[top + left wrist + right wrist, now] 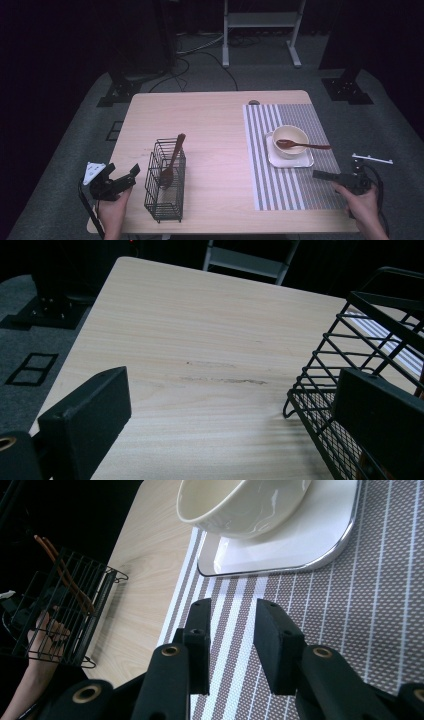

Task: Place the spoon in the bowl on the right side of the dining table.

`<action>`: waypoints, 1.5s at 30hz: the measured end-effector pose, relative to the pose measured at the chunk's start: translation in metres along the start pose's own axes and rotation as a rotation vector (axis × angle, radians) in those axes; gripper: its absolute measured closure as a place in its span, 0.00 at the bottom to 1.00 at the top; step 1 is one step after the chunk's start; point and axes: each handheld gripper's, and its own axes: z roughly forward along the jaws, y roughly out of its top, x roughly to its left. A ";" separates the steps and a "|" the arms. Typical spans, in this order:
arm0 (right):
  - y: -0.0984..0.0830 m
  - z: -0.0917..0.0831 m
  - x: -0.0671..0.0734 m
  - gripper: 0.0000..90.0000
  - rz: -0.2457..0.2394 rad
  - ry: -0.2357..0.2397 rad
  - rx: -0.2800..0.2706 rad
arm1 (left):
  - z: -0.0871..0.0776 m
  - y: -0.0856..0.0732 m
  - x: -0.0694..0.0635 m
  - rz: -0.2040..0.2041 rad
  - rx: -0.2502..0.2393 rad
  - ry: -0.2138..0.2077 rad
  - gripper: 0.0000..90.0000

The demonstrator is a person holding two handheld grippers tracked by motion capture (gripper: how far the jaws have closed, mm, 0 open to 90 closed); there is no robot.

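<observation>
1. Two grippers hovered low at the near edge of the wooden table (210, 115); the landmark was the striped placemat (300, 192) on its right half.
2. Right gripper (231, 625) hung over the placemat's near part, jaws a narrow gap apart with nothing between them.
3. On the placemat stood a white square plate (305, 161) carrying a cream bowl (295, 134); a wooden spoon (302, 145) rested in the bowl, its handle pointing right.
4. Left of the placemat stood a black wire basket (165, 200) holding a second wooden spoon (171, 162), leaning.
5. Left gripper (122, 177) was farther left, just beside the basket, jaws wide apart and empty.
</observation>
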 end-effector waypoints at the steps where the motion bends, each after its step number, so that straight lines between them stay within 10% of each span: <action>1: -0.001 0.000 0.000 0.75 0.004 0.006 -0.001 | 0.000 0.000 0.000 -0.001 -0.001 0.001 0.02; 45: -0.028 0.016 0.020 0.72 -0.057 0.046 0.052 | 0.000 0.000 0.000 -0.003 -0.004 0.000 0.02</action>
